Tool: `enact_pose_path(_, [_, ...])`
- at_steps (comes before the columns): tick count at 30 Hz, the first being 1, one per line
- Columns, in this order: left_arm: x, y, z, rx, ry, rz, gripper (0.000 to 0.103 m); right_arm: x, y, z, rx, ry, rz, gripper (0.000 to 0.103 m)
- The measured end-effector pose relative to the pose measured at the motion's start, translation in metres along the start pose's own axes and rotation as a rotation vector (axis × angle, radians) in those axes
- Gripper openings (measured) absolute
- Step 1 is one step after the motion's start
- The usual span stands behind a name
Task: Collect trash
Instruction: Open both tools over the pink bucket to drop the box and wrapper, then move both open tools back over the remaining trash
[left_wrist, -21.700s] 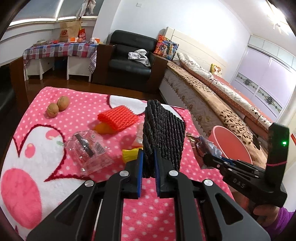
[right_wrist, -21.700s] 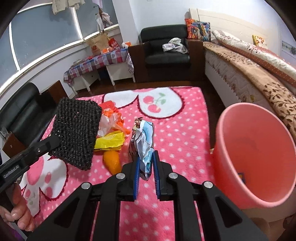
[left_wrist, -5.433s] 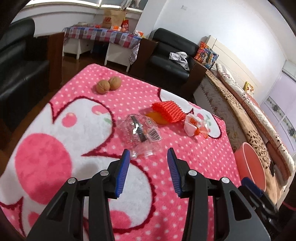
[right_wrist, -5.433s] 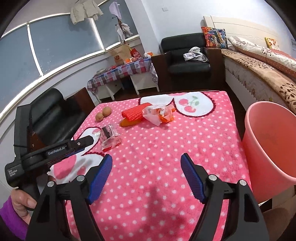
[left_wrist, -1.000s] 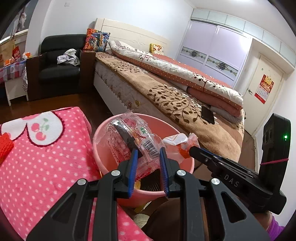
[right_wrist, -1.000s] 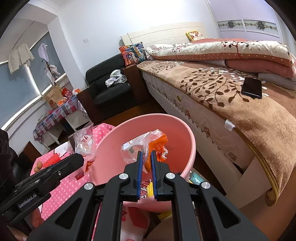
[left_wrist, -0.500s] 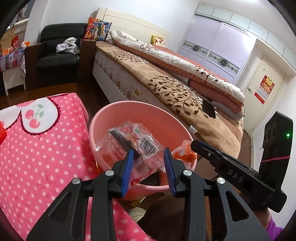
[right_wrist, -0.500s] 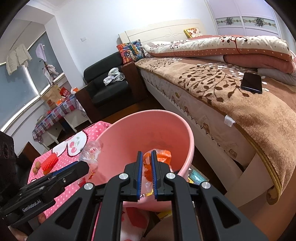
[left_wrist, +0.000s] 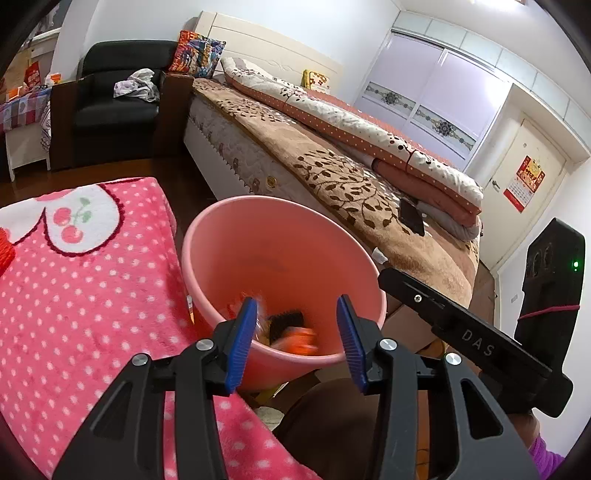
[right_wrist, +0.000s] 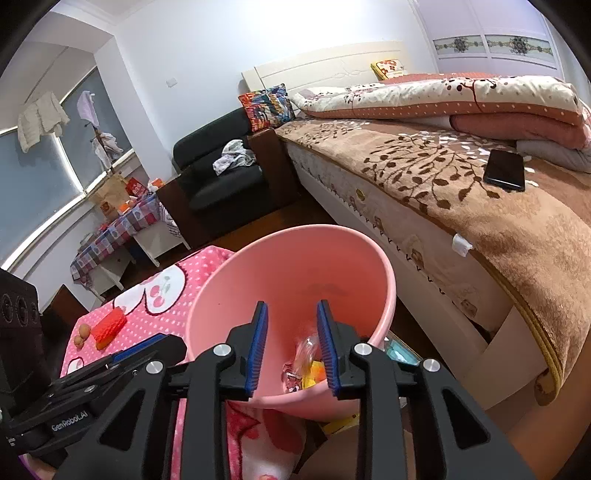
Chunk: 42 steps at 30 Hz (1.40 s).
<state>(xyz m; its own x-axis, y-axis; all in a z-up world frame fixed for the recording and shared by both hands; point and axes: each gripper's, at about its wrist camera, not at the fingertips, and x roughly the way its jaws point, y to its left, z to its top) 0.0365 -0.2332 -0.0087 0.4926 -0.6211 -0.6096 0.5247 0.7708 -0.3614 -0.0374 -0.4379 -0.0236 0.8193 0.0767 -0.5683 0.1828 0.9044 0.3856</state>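
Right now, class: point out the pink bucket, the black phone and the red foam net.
pink bucket (right_wrist: 332, 258): right wrist view, inner back wall.
black phone (right_wrist: 505, 170): right wrist view, middle of screen.
red foam net (right_wrist: 108, 325): right wrist view, top face.

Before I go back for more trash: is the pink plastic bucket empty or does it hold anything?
Not empty. The pink plastic bucket holds wrappers at its bottom: clear and orange pieces between the open right gripper fingers.
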Motion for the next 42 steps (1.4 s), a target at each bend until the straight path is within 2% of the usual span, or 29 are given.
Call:
enact_pose_path(10, [-0.029,0.005,-0.008,0.031,-0.063,0.095,0.045,-0.016,0.024,-0.007,-0.042,-0.021,0.034,0.047])
enact_pose_path(16, [-0.043,0.017,-0.015,0.022,-0.084,0.204,0.045,-0.022,0.038,-0.015,-0.060,-0.016,0.052,0.053])
enact_pose_path(18, [-0.047,0.025,-0.017,-0.006,-0.076,0.234,0.045,-0.023,0.043,-0.017,-0.068,-0.011,0.056,0.054])
enact_pose_path(21, [-0.053,0.035,-0.022,-0.031,-0.081,0.238,0.045,-0.025,0.051,-0.021,-0.081,-0.005,0.062,0.055])
enact_pose_path(36, [-0.093,0.058,-0.043,-0.028,-0.123,0.320,0.045,-0.027,0.096,-0.034,-0.153,0.008,0.119,0.057])
enact_pose_path(42, [-0.105,0.073,-0.050,-0.038,-0.123,0.345,0.045,-0.021,0.116,-0.039,-0.170,0.013,0.167,0.057])
